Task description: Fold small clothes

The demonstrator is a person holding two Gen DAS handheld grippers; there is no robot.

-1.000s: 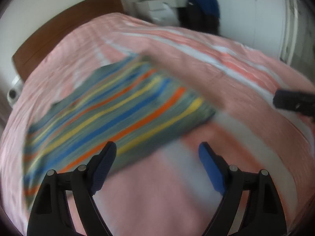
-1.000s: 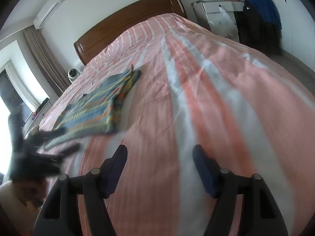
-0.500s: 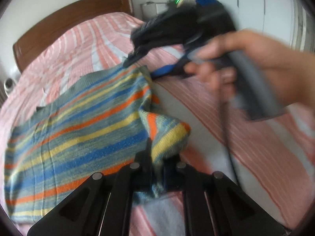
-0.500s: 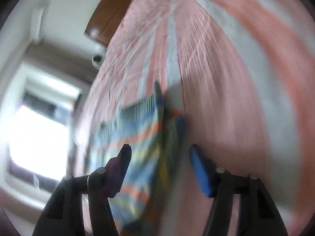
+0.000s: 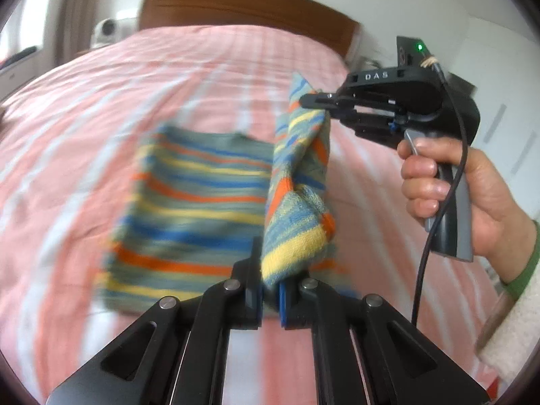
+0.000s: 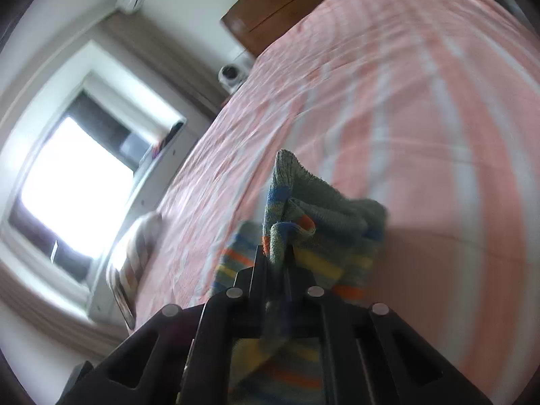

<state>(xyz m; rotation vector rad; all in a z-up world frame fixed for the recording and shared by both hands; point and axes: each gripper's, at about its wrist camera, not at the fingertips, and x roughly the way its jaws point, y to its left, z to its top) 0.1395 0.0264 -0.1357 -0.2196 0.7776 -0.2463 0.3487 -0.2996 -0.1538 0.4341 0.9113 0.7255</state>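
- A second ago our jaws stood spread above the bed (image 5: 101,101) and the striped sweater (image 5: 189,202) lay flat; now its right edge is lifted off the bed.
- Our left gripper (image 5: 270,290) is pinching the near corner, jaws pressed together on the knit.
- Our right gripper (image 5: 303,103) has just been closing and now pinches the far corner, nearer the headboard (image 5: 236,3).
- We judge the edge ready to carry across the sweater's body.

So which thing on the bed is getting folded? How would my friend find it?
Look at the big bed with the pink and white striped cover. Lying on it is a small knitted sweater, grey-green with blue, orange and yellow stripes. It is the only garment seen there, and one edge is pinched up by the left gripper and right gripper.
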